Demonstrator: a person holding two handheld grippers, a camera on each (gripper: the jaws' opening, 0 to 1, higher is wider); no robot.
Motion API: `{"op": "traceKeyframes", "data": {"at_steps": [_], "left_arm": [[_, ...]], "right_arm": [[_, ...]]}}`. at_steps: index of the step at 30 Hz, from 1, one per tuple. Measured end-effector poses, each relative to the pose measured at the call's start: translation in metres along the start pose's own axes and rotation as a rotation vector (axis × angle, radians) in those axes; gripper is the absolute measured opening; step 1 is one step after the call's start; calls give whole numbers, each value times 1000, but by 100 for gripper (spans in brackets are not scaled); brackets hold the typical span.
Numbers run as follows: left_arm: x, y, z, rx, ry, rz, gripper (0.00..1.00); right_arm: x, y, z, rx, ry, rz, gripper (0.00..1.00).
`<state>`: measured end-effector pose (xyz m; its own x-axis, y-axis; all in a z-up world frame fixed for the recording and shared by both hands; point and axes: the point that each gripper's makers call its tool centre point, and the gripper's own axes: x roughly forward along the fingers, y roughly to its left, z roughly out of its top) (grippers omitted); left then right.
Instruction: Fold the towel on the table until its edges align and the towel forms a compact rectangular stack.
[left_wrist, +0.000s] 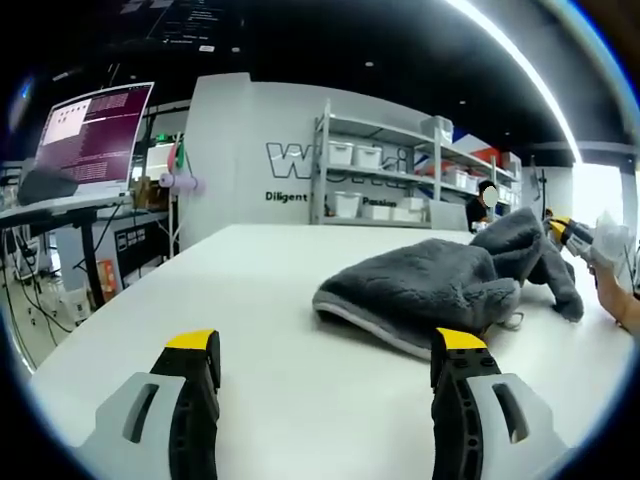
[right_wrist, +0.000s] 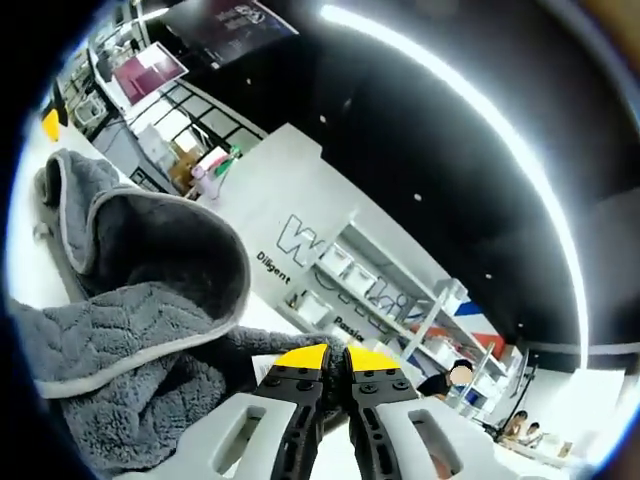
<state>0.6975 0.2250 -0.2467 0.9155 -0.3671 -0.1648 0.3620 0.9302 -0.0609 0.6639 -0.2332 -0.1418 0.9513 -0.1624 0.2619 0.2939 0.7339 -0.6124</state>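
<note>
Left gripper (left_wrist: 325, 362) low over the near part of the white table (left_wrist: 250, 290), jaws spread wide with nothing between them, yellow tips pointing toward the towel (left_wrist: 440, 285). Grey and plush, with a pale hem, lying in a crumpled heap on the tabletop toward its right side, well clear of the left edge. One corner drawn up and out toward the right edge, where the right gripper (left_wrist: 565, 232) comes in with its yellow tips at the cloth. A hand (left_wrist: 620, 290) just behind it at the right edge.

In the right gripper view, right gripper (right_wrist: 335, 360) with jaws drawn together, yellow tips nearly touching, pinching a fold of the towel (right_wrist: 130, 300). Cloth lifted, hanging in a deep loop to the left with the pale hem curving round it.

Beyond the far edge of the table, a white wall (left_wrist: 260, 150) with large lettering, shelving (left_wrist: 390, 170) loaded with white bins, and a monitor (left_wrist: 95, 130) on a desk beyond the left edge. Long ceiling light strip (right_wrist: 470, 110) overhead.
</note>
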Motion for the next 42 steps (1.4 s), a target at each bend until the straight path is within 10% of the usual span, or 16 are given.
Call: {"op": "traceKeyframes", "data": {"at_steps": [42], "left_arm": [[8, 10, 5, 3, 5, 1, 85]], "right_arm": [[12, -34, -75, -52, 123, 35, 2]]}}
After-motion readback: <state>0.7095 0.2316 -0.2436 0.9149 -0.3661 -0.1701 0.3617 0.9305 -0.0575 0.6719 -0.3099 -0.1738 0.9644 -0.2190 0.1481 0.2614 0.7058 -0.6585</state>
